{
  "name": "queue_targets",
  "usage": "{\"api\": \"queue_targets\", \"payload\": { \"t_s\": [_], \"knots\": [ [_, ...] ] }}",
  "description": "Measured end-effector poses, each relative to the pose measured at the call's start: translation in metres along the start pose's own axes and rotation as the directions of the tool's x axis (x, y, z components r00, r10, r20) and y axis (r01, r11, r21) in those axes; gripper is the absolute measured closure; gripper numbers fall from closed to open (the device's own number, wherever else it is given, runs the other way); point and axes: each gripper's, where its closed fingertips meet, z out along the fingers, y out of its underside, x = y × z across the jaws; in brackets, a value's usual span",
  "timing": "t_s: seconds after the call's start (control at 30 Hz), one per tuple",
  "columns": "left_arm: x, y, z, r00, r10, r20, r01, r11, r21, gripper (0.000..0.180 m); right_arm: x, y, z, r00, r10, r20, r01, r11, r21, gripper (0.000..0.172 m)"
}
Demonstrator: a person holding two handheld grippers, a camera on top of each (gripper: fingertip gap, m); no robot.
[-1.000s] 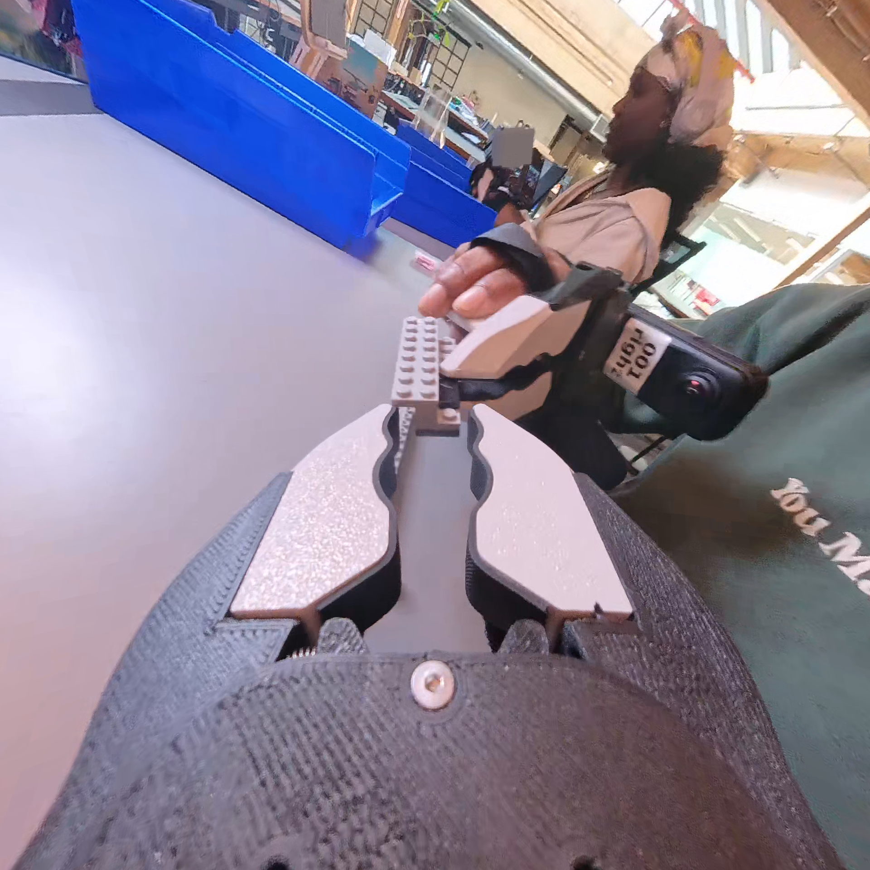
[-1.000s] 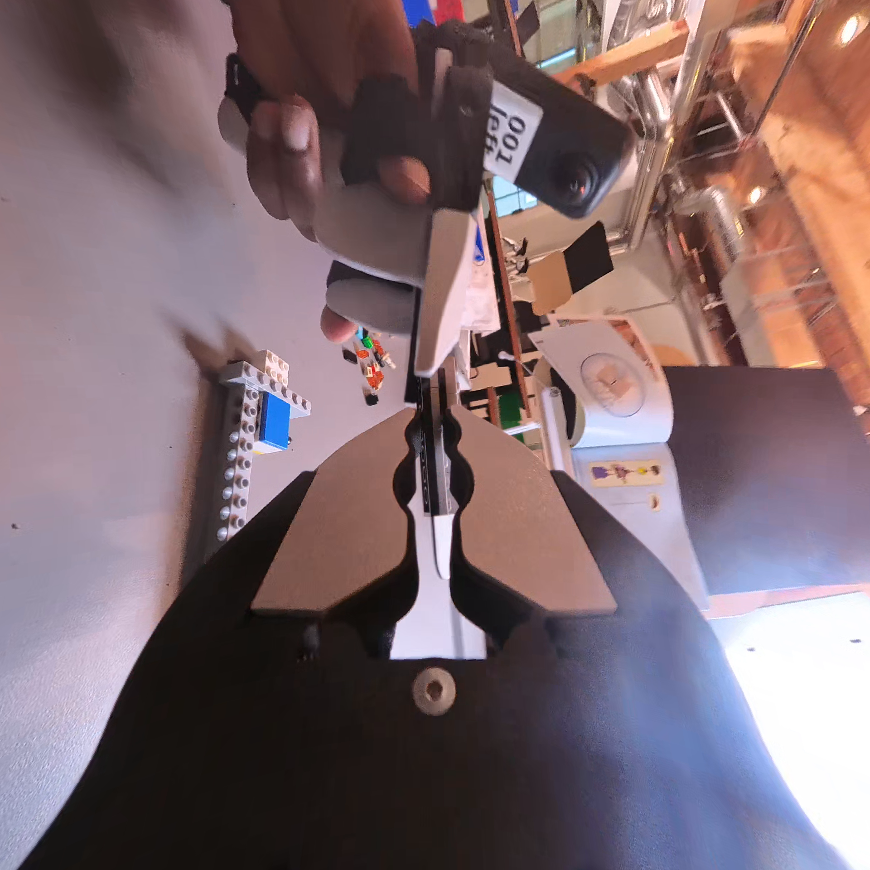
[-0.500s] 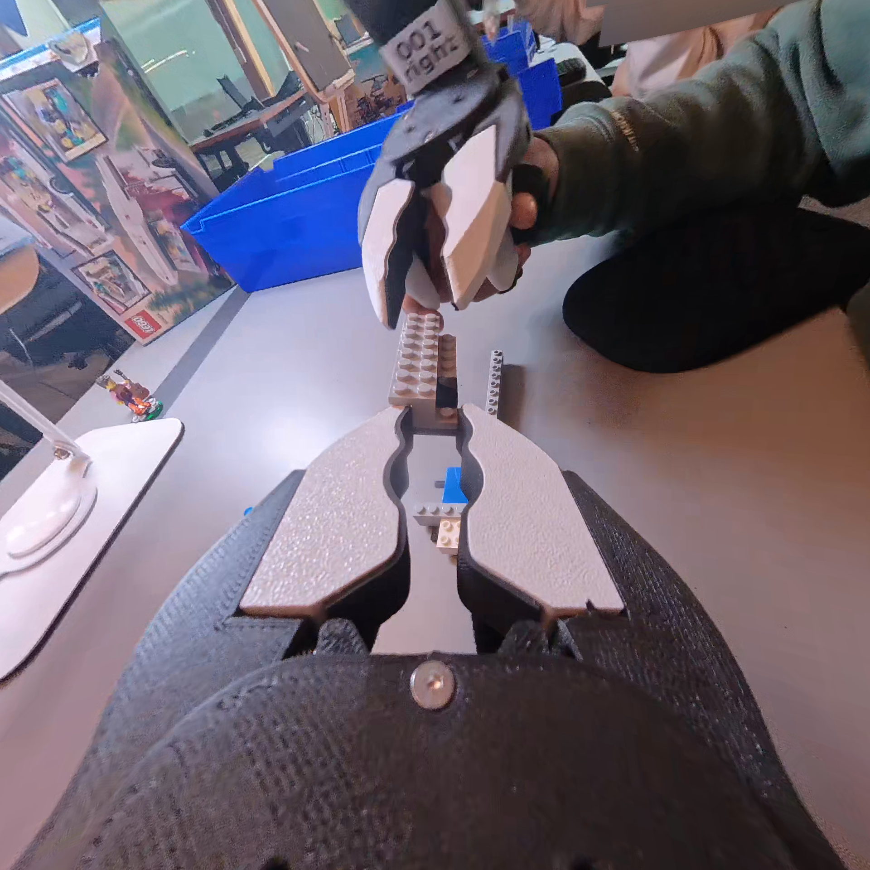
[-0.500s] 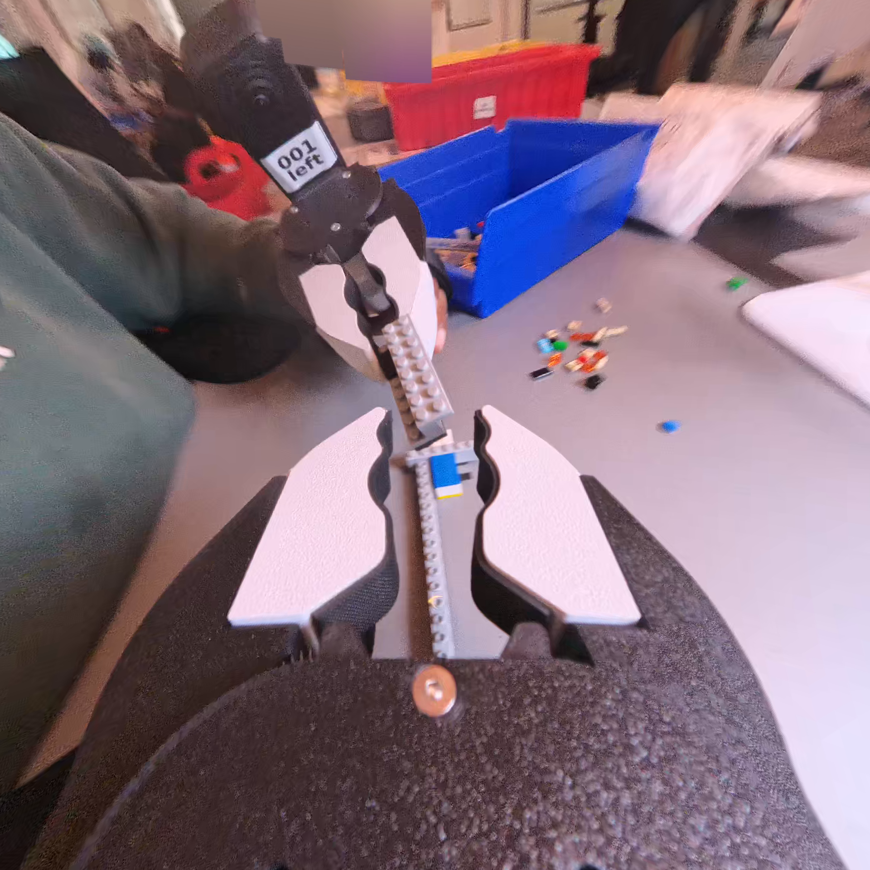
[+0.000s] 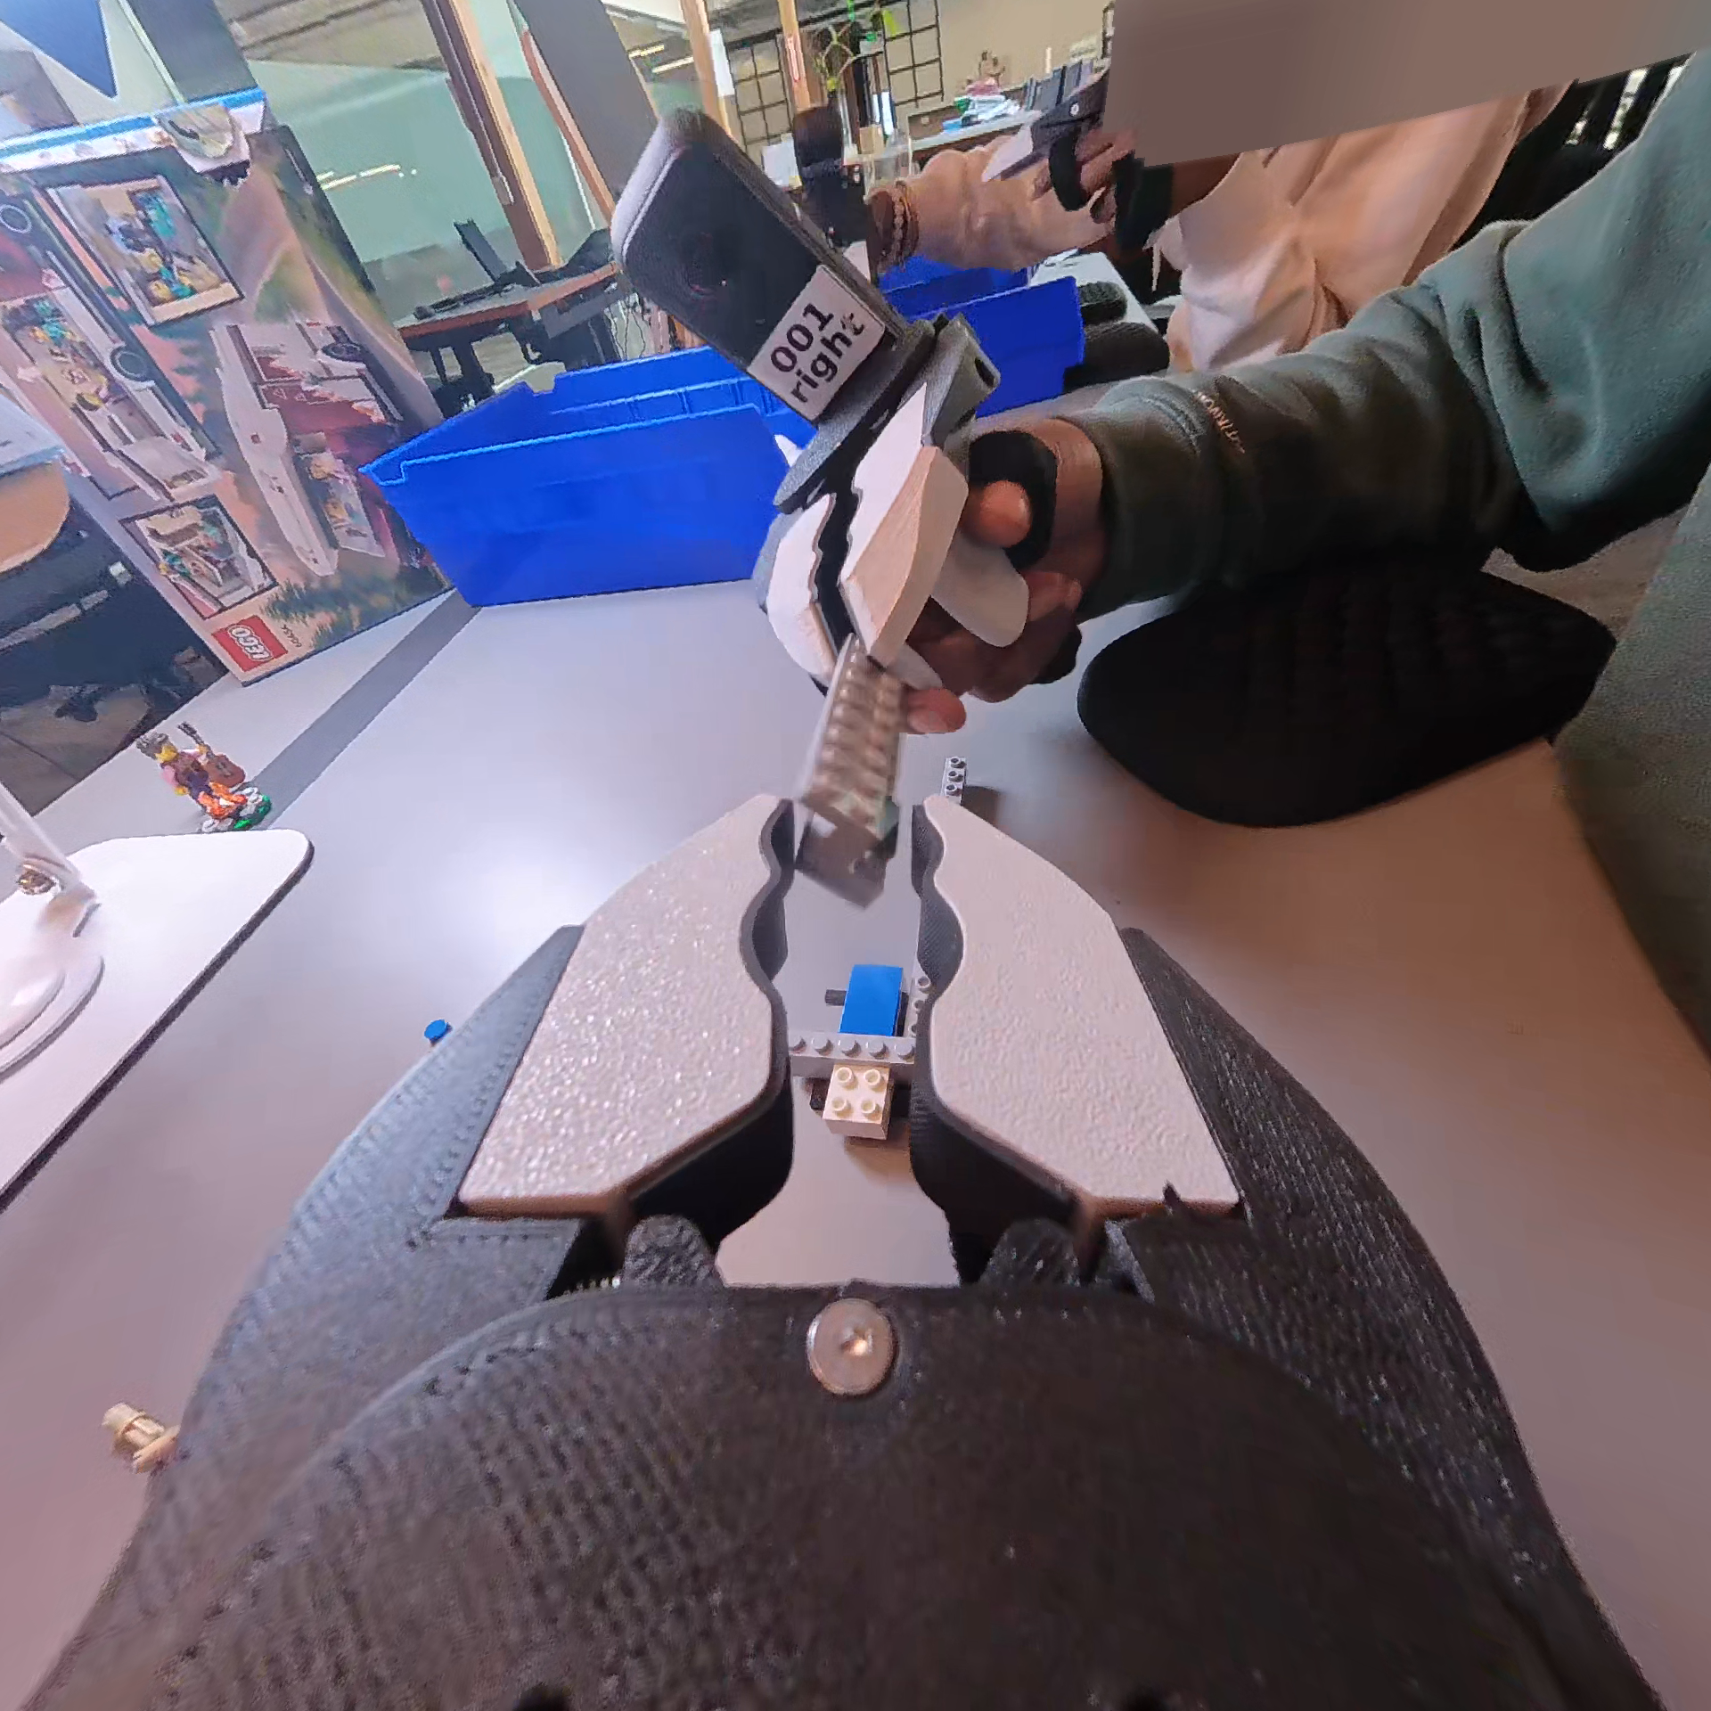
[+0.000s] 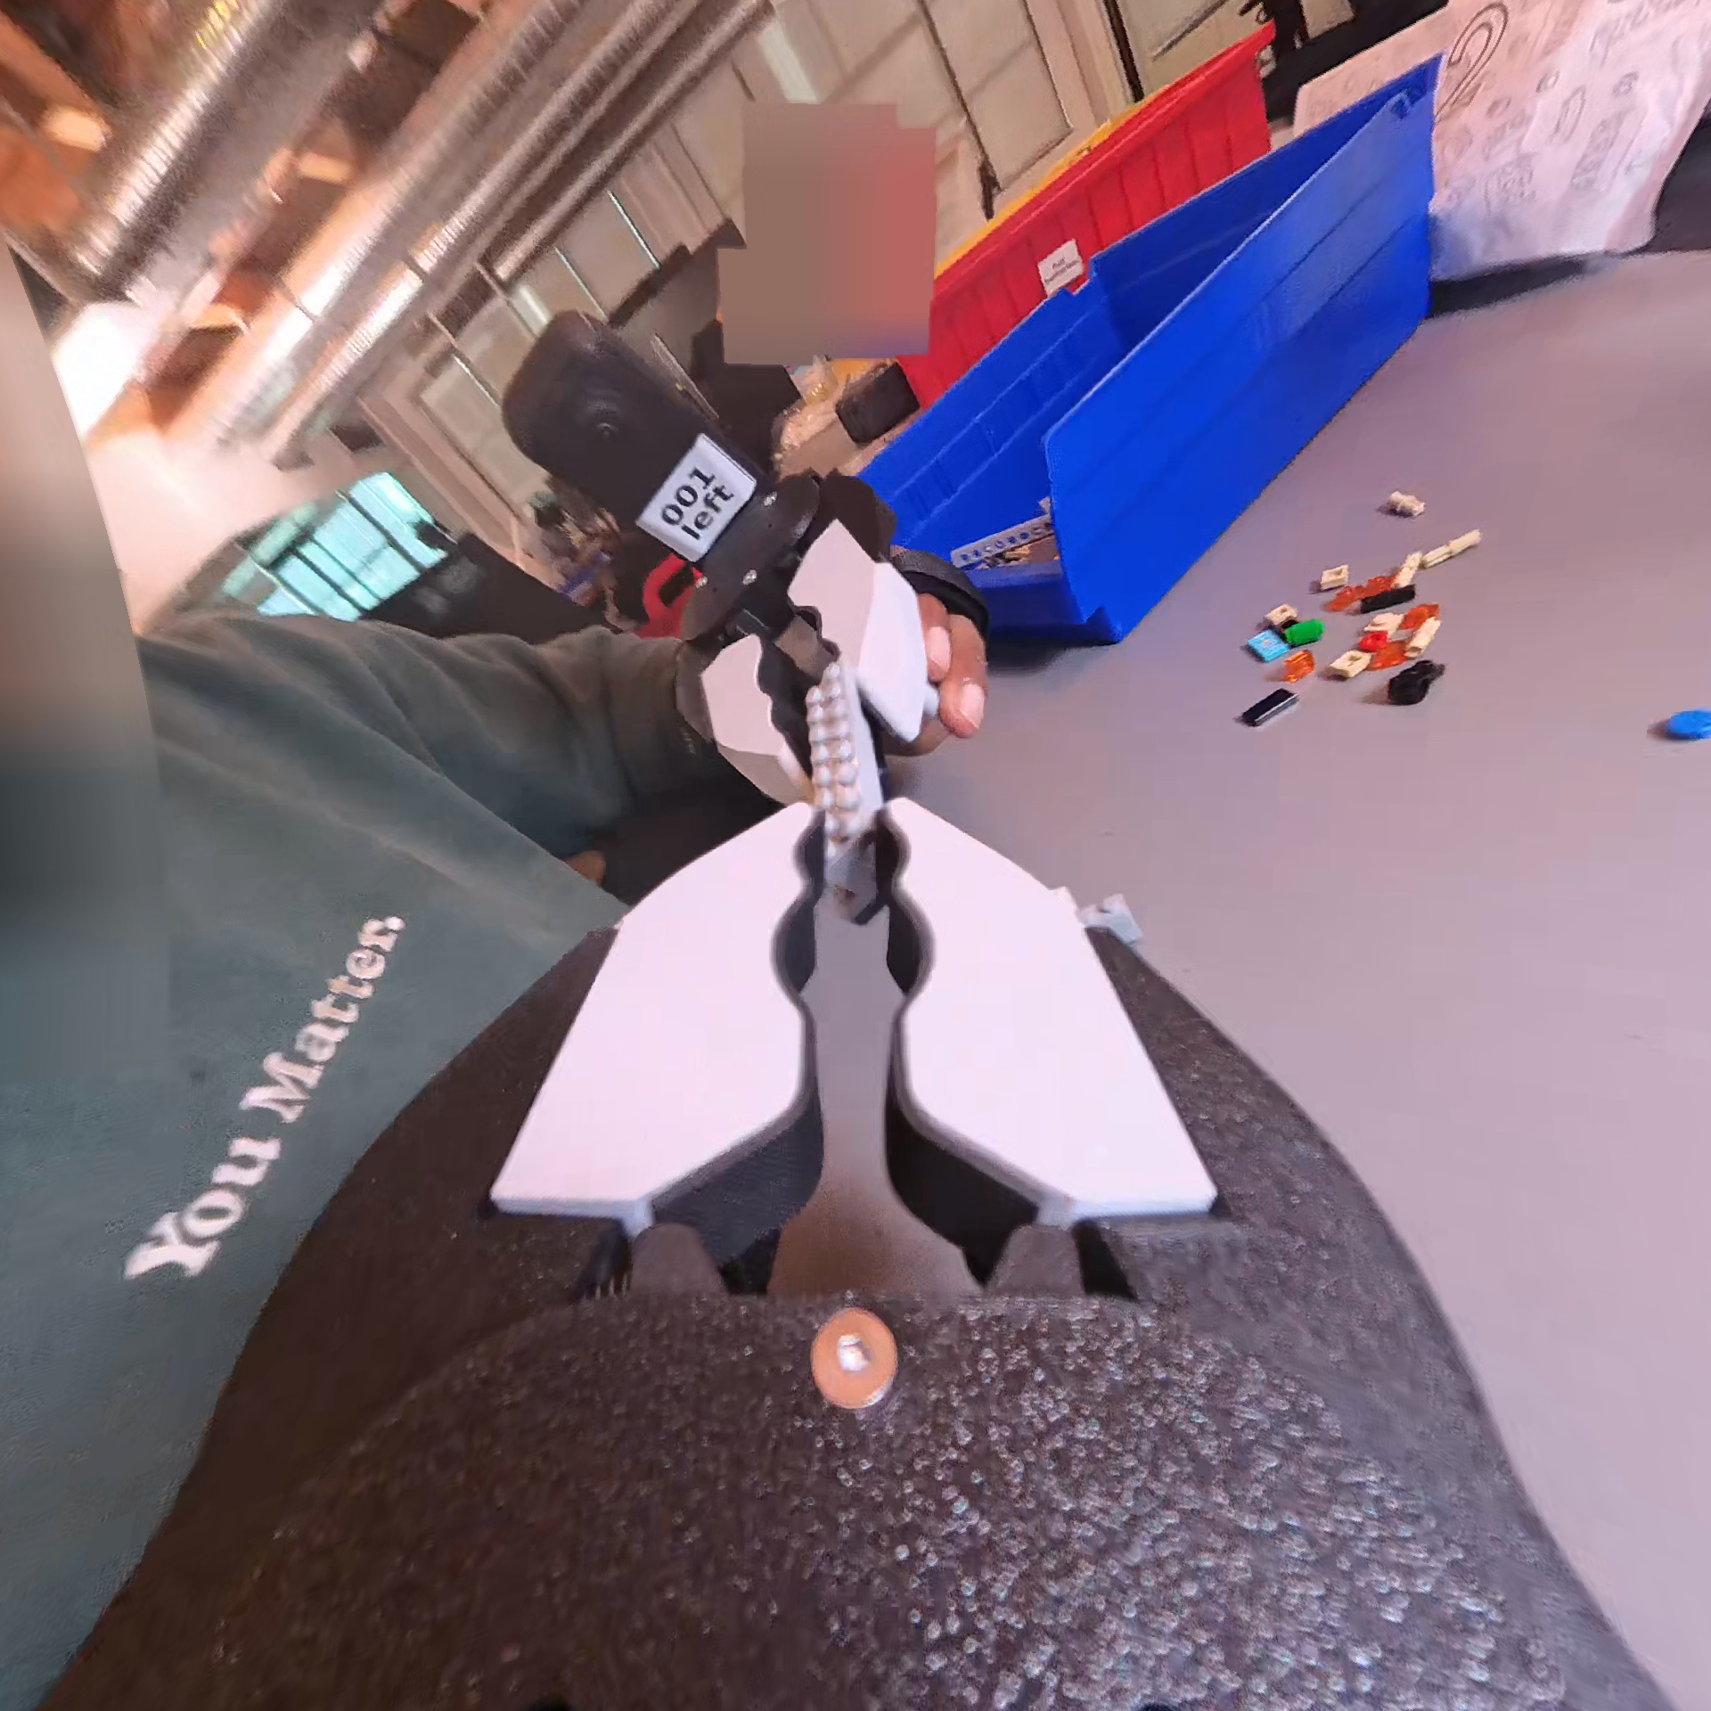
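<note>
Grey studded plate (image 5: 856, 741) passing between my two grippers, above the grey table (image 5: 518, 741).

My right gripper (image 6: 847, 838) pinches its far end, fingers nearly closed. My left gripper (image 5: 847, 829) stands parted around the near end, daylight at both pads; a small brick assembly (image 5: 861, 1028) lies below.

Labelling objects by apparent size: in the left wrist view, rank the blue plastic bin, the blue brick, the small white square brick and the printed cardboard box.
1. Printed cardboard box, cropped at the frame edge
2. Blue plastic bin
3. Blue brick
4. Small white square brick

The two bricks look nearly alike.
</note>
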Motion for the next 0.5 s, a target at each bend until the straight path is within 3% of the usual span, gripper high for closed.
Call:
{"api": "queue_targets", "payload": {
  "t_s": [0.07, 0.2, 0.3, 0.37, 0.4, 0.47, 0.5],
  "knots": [
    [0.002, 0.003, 0.002, 1.0, 0.01, -0.013, -0.01, 1.0, -0.016, 0.162, 0.0, 0.006, 0.005, 0.997, 0.067, 0.035, -0.067, 0.998, -0.008, 0.167],
    [0.004, 0.006, 0.002, 0.999, -0.02, -0.037, 0.018, 0.998, -0.054, 0.165, 0.003, 0.01, 0.009, 0.999, 0.029, 0.02, -0.029, 1.0, -0.01, 0.167],
    [0.003, 0.008, 0.002, 0.973, -0.211, -0.088, 0.207, 0.977, -0.057, 0.164, 0.005, 0.01, 0.009, 0.972, -0.218, -0.09, 0.215, 0.976, -0.044, 0.166],
    [0.0, 0.007, 0.001, 0.895, -0.424, -0.137, 0.422, 0.906, -0.041, 0.165, -0.006, 0.006, 0.009, 0.88, -0.453, -0.143, 0.448, 0.892, -0.067, 0.166],
    [-0.003, 0.007, -0.002, 0.834, -0.522, -0.179, 0.525, 0.851, -0.037, 0.165, -0.017, 0.002, 0.008, 0.795, -0.586, -0.156, 0.584, 0.809, -0.064, 0.167],
    [-0.01, 0.005, -0.009, 0.66, -0.699, -0.277, 0.722, 0.691, -0.022, 0.165, -0.029, -0.003, 0.006, 0.553, -0.804, -0.219, 0.796, 0.587, -0.145, 0.167],
    [-0.013, 0.008, -0.01, 0.648, -0.712, -0.27, 0.737, 0.676, -0.015, 0.165, -0.035, -0.003, 0.006, 0.52, -0.828, -0.211, 0.819, 0.553, -0.153, 0.167]
  ]
}}
